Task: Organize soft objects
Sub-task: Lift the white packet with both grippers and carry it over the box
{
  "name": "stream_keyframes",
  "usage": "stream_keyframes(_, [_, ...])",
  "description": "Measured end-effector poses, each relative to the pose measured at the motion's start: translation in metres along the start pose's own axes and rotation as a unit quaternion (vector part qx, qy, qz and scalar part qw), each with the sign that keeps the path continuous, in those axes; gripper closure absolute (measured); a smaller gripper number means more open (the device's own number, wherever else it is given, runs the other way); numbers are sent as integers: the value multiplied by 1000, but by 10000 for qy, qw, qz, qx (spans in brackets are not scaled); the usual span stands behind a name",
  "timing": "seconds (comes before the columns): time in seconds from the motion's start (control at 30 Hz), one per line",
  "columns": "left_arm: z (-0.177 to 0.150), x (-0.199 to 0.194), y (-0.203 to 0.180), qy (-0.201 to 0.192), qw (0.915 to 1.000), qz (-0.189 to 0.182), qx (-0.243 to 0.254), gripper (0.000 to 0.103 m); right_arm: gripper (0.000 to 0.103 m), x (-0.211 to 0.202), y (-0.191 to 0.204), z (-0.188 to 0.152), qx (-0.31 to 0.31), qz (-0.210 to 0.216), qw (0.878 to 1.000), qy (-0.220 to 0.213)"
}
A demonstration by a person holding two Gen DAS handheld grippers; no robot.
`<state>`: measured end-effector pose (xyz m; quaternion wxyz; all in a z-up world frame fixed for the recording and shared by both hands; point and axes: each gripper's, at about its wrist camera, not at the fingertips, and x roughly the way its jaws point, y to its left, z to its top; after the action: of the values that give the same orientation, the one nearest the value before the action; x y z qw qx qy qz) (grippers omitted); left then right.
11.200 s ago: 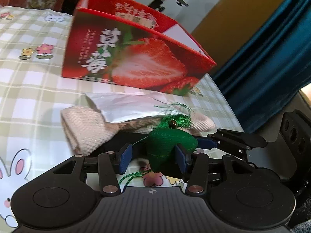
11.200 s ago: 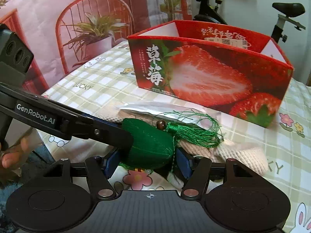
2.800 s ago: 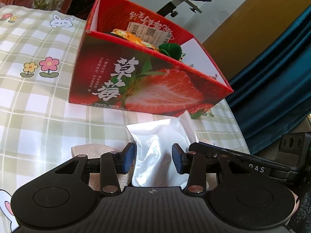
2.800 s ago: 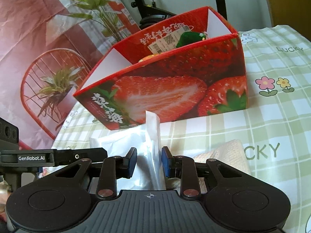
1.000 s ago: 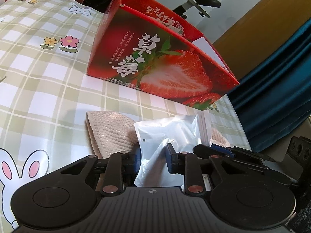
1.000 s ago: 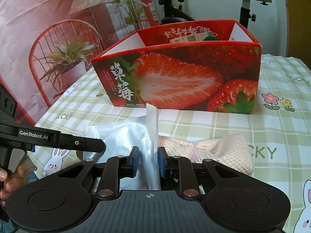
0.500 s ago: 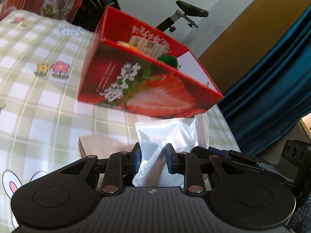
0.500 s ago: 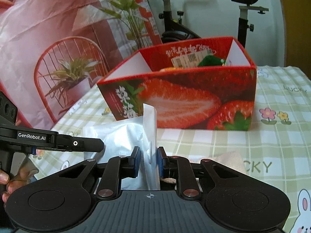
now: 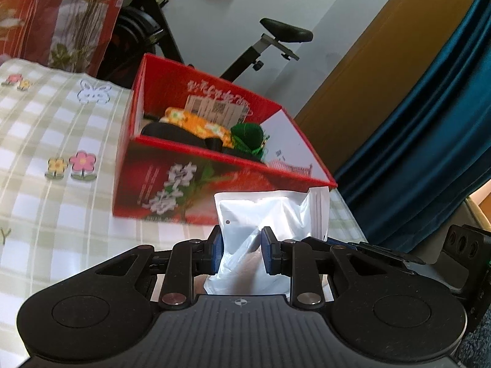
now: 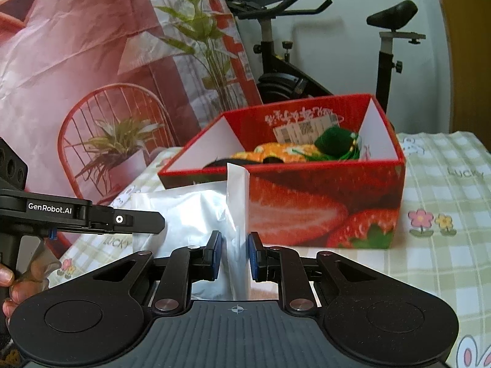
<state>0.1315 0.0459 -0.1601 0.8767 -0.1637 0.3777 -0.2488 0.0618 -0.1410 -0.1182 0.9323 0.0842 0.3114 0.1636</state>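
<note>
Both grippers hold one white plastic pouch point(image 9: 264, 211) in the air in front of the red strawberry box point(image 9: 172, 184). My left gripper point(image 9: 241, 253) is shut on the pouch's body. My right gripper point(image 10: 233, 253) is shut on the pouch's flat sealed edge point(image 10: 236, 202). The left gripper also shows at the left of the right wrist view point(image 10: 138, 219). The open box point(image 10: 322, 211) holds a green tasselled plush point(image 10: 336, 142), an orange flowered soft item point(image 10: 273, 151) and something black point(image 9: 165, 130).
The box stands on a green-checked tablecloth point(image 9: 46, 159) with flower and bunny prints. An exercise bike point(image 10: 276, 58) stands behind the table. A blue curtain point(image 9: 429, 141) hangs at the right. A printed backdrop with a red chair point(image 10: 101, 128) is at the left.
Both grippers have lifted the pouch higher, so the box's inside shows more. The knitted beige cloth on the table has dropped out of view.
</note>
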Motion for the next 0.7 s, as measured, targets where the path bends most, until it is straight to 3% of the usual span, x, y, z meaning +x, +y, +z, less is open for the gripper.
stream_keyframes(0.7, [53, 13, -7, -253, 9994, 5, 219, 75, 86, 17, -9, 62, -120, -23, 9996, -263])
